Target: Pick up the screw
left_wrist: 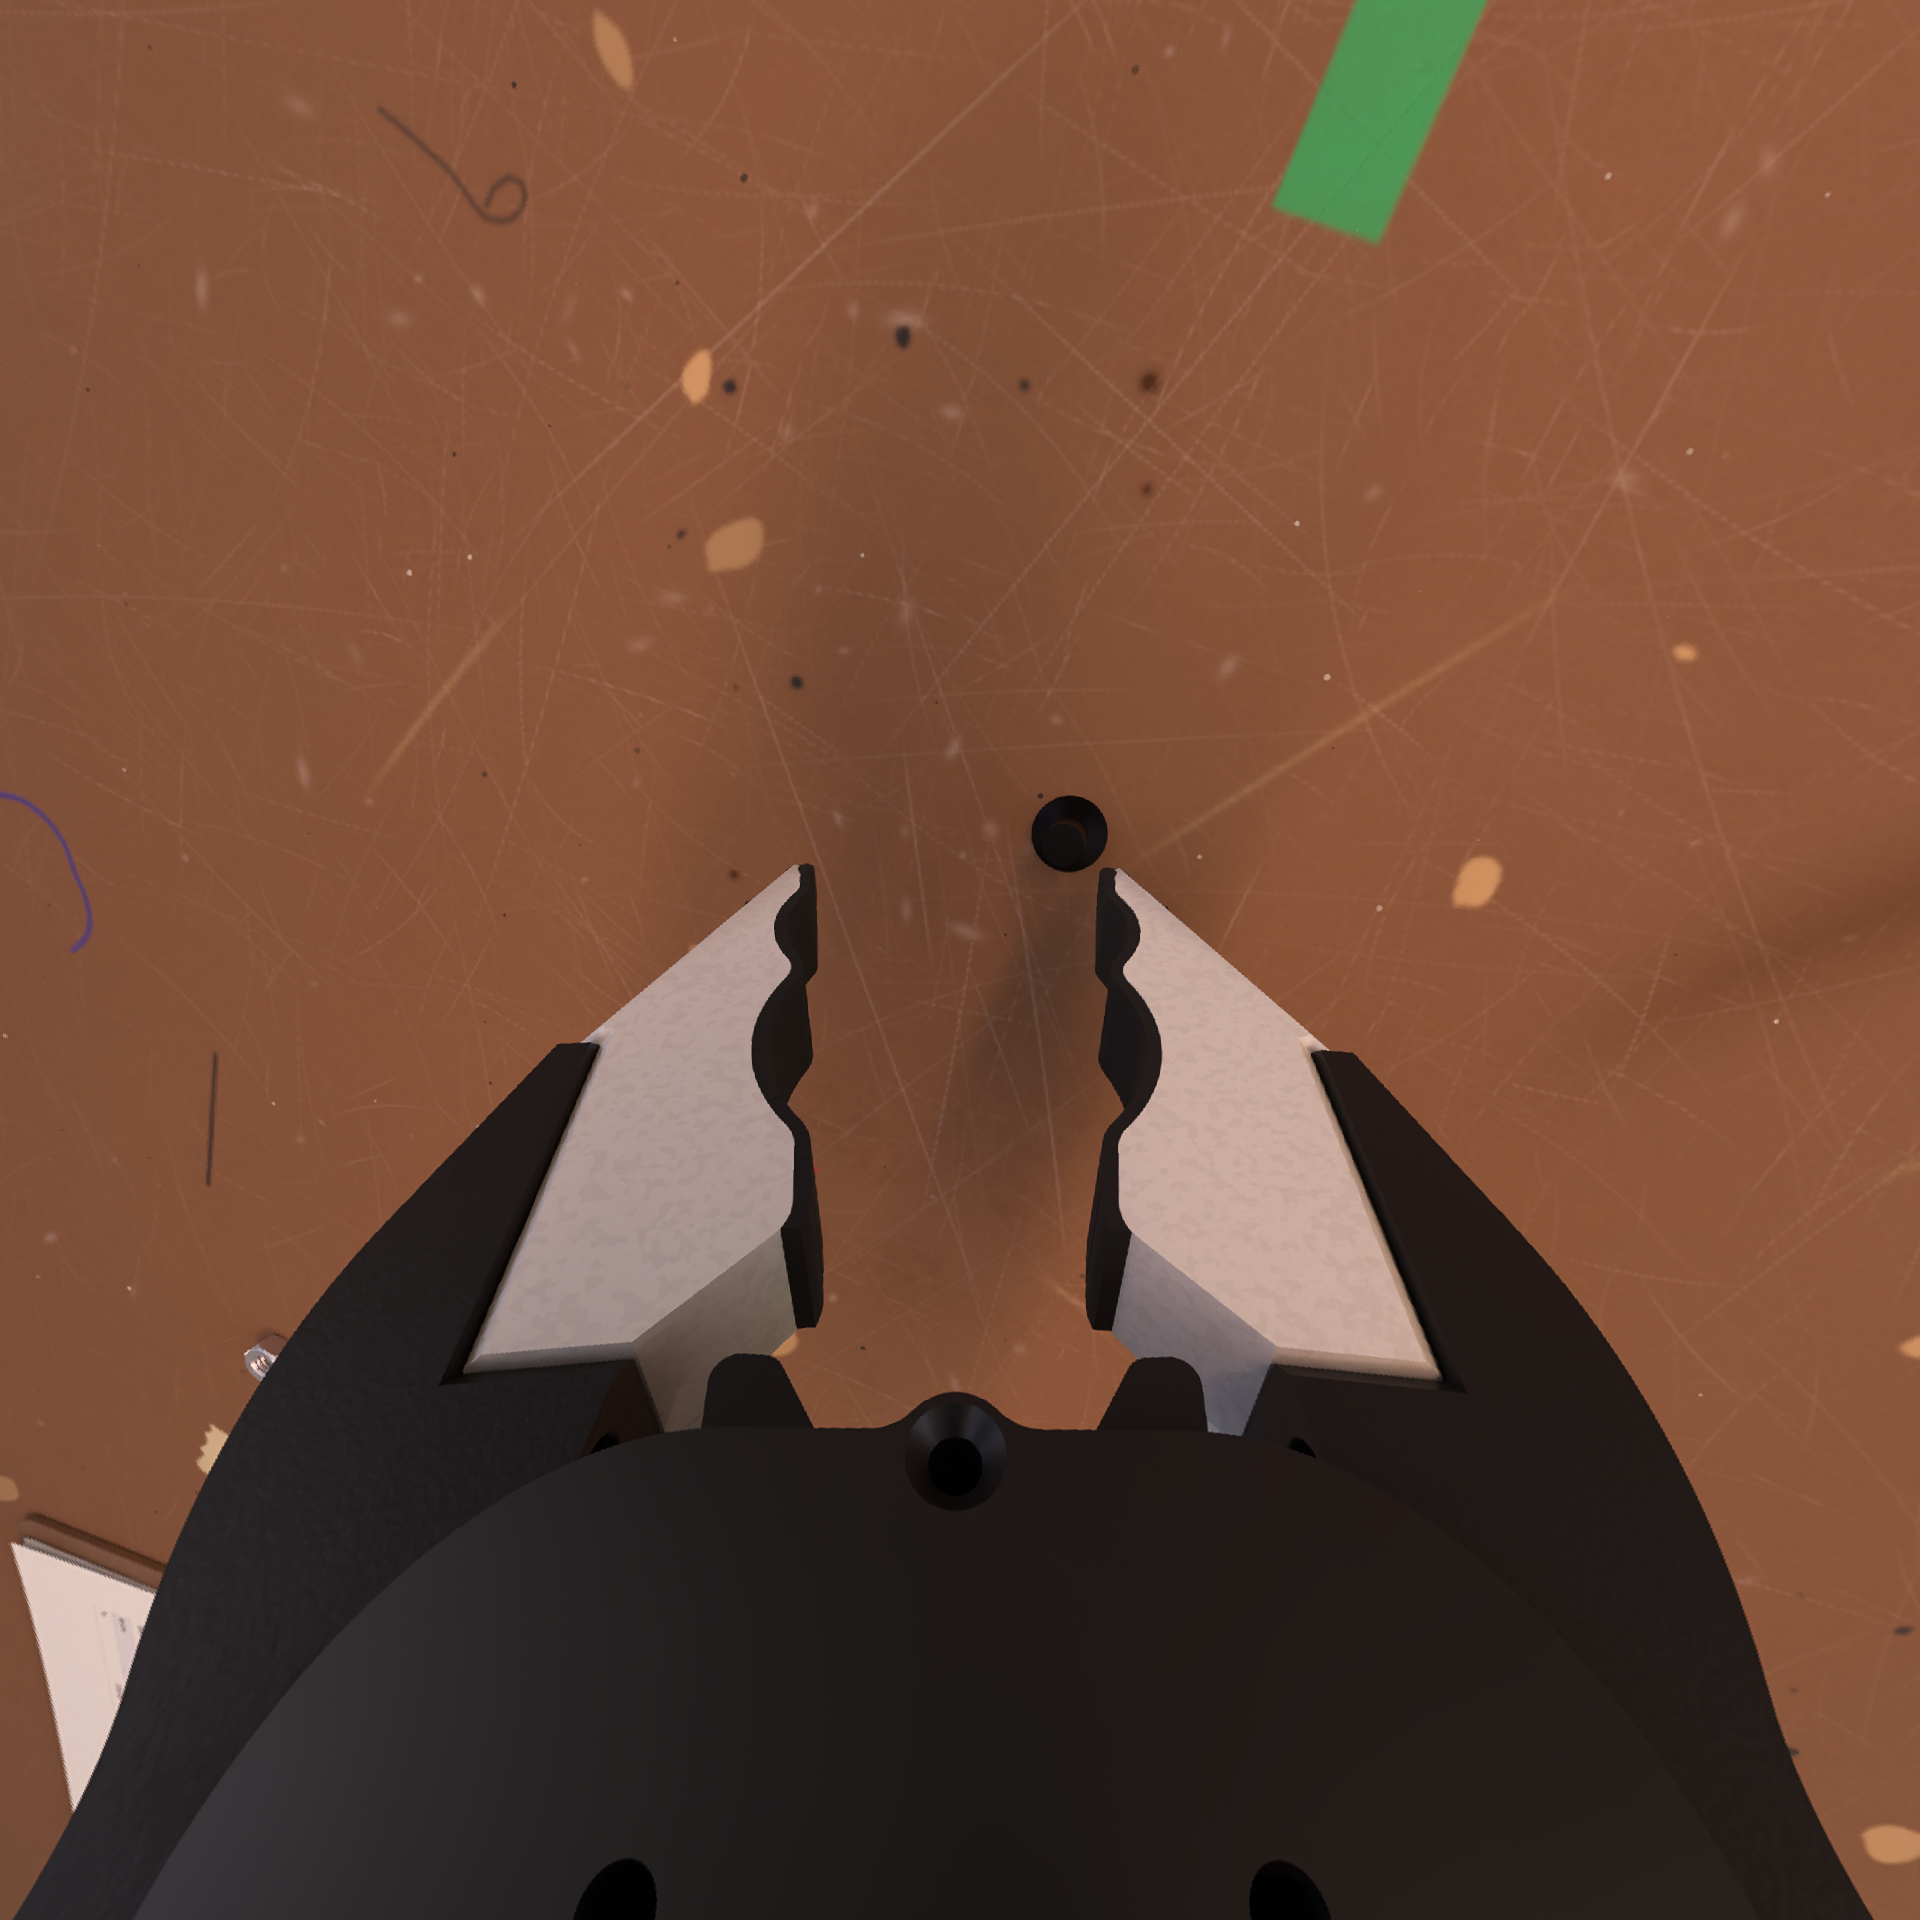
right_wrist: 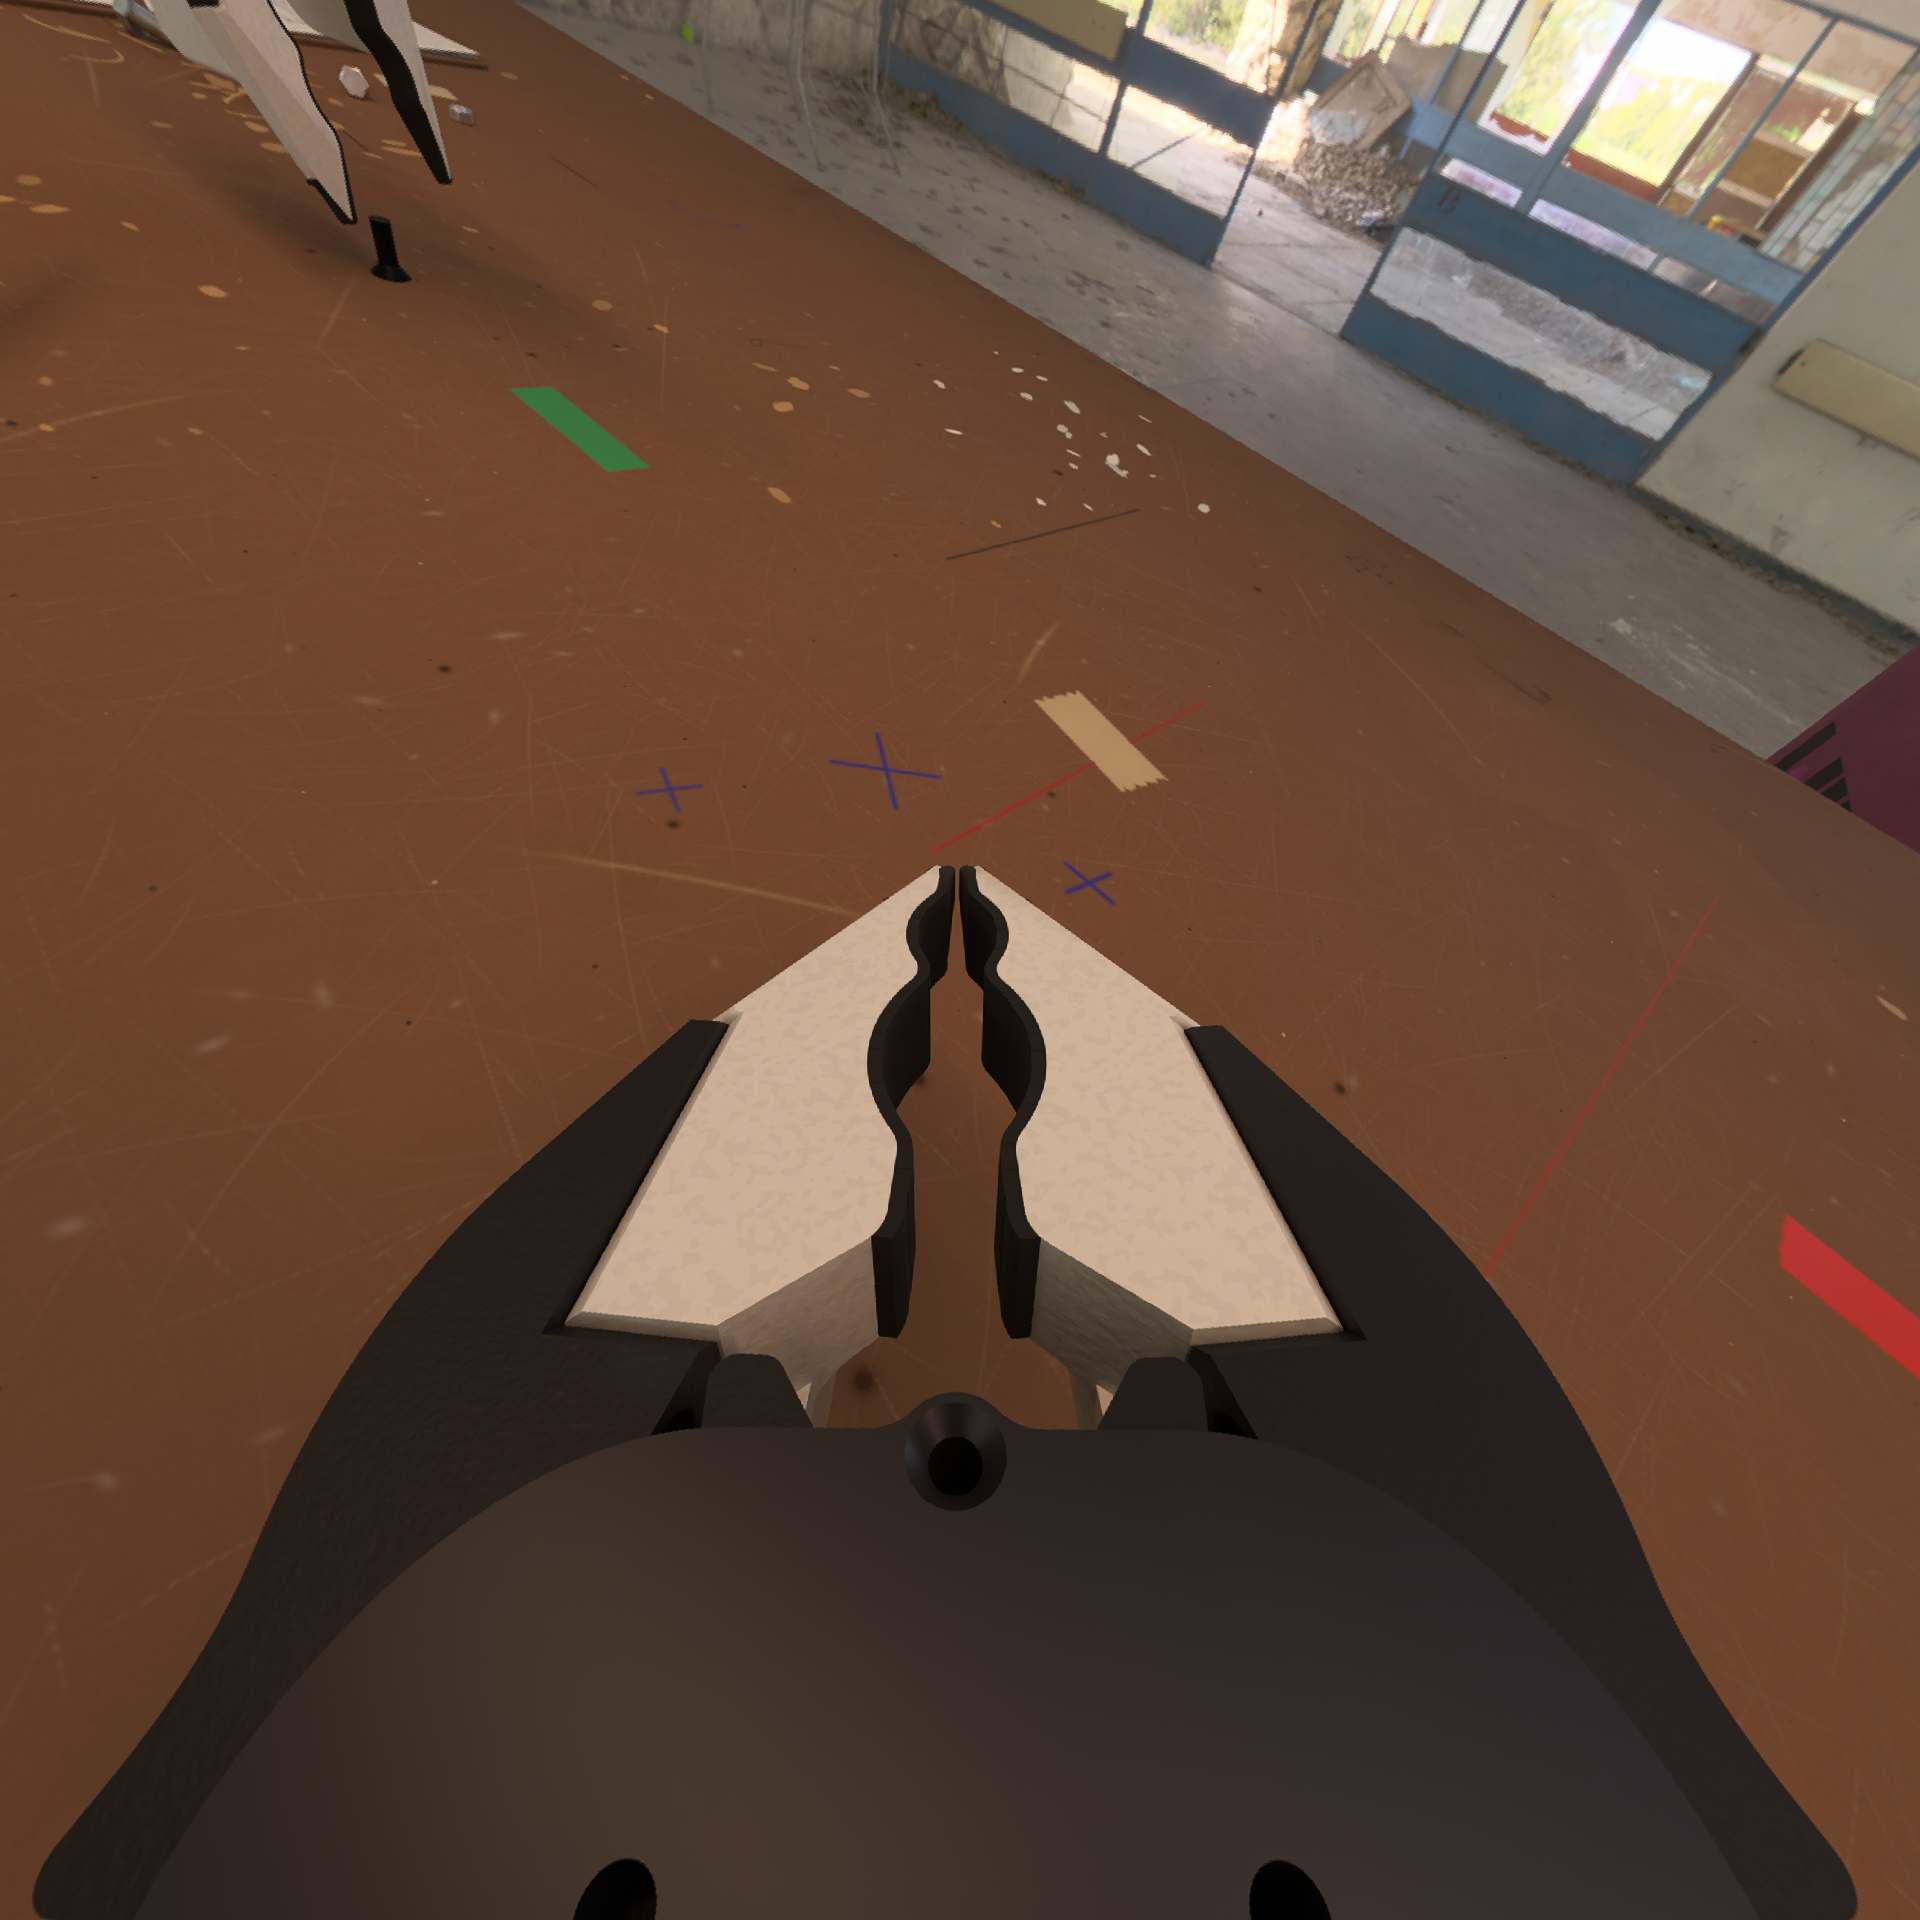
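A small black screw [left_wrist: 1068, 833] stands on its head on the brown table, shaft up. I look straight down on it in the left wrist view. My left gripper [left_wrist: 956, 873] is open and empty, hovering above the table with the screw just beyond its right fingertip [left_wrist: 1110, 883]. In the right wrist view the screw [right_wrist: 387, 249] stands far off at the upper left, below the left gripper [right_wrist: 395, 197]. My right gripper [right_wrist: 956, 873] is shut and empty, low over the table, far from the screw.
A green tape strip [left_wrist: 1371, 114] lies beyond the screw, also in the right wrist view [right_wrist: 578, 428]. A white pad [left_wrist: 83, 1652] and a small metal nut [left_wrist: 262, 1356] lie at the left. Tan tape [right_wrist: 1099, 742], red tape [right_wrist: 1849, 1294] and the table's far edge [right_wrist: 1351, 520] lie ahead.
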You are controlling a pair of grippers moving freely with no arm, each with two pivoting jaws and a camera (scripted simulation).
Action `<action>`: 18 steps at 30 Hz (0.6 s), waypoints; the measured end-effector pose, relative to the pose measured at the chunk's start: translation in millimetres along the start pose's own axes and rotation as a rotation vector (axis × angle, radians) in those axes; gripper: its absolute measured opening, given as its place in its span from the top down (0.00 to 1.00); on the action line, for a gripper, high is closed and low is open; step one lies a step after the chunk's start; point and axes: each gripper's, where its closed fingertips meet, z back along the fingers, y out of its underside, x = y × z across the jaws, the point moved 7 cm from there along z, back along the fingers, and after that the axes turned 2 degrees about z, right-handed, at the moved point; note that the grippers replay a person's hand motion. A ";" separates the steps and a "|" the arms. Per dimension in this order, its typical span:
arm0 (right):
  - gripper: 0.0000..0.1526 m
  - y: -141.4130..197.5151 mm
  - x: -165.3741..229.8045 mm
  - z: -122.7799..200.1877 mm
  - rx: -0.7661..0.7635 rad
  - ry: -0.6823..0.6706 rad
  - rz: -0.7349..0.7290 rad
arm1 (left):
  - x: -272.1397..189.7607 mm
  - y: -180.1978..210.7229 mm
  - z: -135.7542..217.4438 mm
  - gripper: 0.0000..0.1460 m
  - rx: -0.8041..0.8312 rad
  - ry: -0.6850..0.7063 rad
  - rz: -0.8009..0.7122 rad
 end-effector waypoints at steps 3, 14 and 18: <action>1.00 -0.1 0.0 0.0 0.000 0.000 0.000 | -1.4 1.3 0.6 0.64 -0.006 -0.001 -0.001; 1.00 0.1 0.7 -0.8 0.007 -0.001 0.005 | -1.6 6.3 7.9 0.64 -0.035 0.020 0.020; 1.00 0.0 1.2 -0.9 0.008 0.000 0.010 | -4.2 3.0 4.2 0.64 -0.031 0.048 0.005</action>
